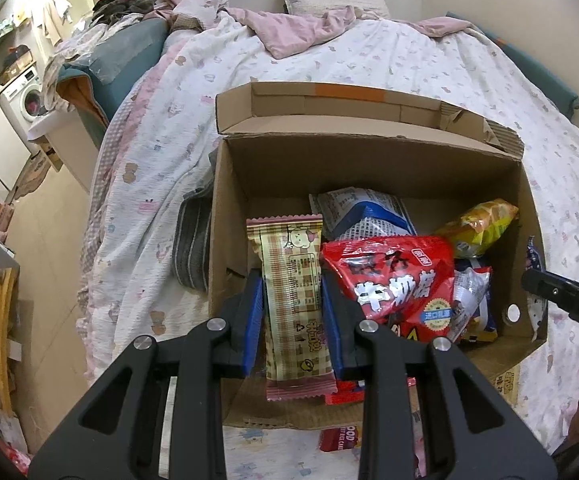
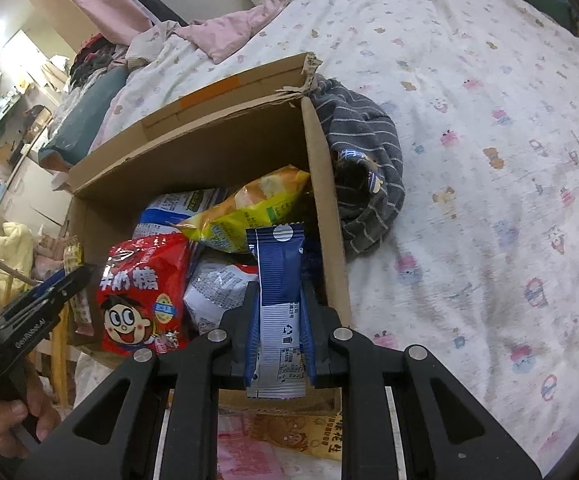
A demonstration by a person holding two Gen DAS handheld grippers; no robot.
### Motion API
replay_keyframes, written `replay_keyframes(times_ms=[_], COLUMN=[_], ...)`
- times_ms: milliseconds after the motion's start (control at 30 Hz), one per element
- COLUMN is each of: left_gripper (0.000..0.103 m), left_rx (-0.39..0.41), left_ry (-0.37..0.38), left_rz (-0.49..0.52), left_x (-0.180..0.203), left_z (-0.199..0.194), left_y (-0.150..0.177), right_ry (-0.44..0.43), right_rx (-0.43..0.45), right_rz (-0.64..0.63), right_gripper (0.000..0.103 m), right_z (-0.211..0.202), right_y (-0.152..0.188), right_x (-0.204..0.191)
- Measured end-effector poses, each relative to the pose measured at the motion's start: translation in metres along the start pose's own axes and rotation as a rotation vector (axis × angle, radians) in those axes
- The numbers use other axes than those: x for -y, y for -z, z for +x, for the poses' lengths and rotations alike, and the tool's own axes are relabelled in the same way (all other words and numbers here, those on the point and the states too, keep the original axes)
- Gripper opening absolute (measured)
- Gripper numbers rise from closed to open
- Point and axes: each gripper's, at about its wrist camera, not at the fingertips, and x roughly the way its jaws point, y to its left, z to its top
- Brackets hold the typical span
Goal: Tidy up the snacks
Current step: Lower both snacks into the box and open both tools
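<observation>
An open cardboard box stands on the bed and holds several snack bags: a red candy bag, a yellow chip bag and a blue-and-white bag. My left gripper is shut on a beige checkered snack bar, held over the box's left side. My right gripper is shut on a blue-and-white snack packet, held over the box's right side next to its wall. The red bag and yellow bag lie beside it.
A grey striped cloth lies against the box on the patterned bedsheet. More snack packets lie on the bed in front of the box. A pink blanket and pillow lie at the far end.
</observation>
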Motion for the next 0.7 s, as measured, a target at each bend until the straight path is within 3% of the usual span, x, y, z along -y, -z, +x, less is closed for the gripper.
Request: replay_keyframes(times_ms=[67, 133, 267, 333, 700], left_gripper=[0.028, 0.043, 0.061, 0.075, 0.079], left_rx=[-0.002, 0.008, 0.025, 0.025, 0.032], left_ry=[0.016, 0.015, 0.021, 0.03, 0.062], left_rz=[-0.001, -0.006, -0.03, -0.043, -0.075], left_x=[0.0, -0.001, -0.005, -0.007, -0.009], left_z=[0.0, -0.003, -0.006, -0.007, -0.011], left_y=[0.0, 0.0, -0.001, -0.001, -0.003], right_ry=[0.003, 0.009, -0.002, -0.001, -0.036], right_rx=[0.003, 0.006, 0.003, 0.005, 0.027], right_rz=[-0.004, -0.018, -0.023, -0.028, -0.055], right_gripper=[0.02, 0.02, 0.02, 0.02, 0.024], right_z=[0.0, 0.0, 0.001, 0.0, -0.004], right_y=[0.0, 0.0, 0.001, 0.002, 0.002], right_x=[0.0, -0.002, -0.004, -0.005, -0.015])
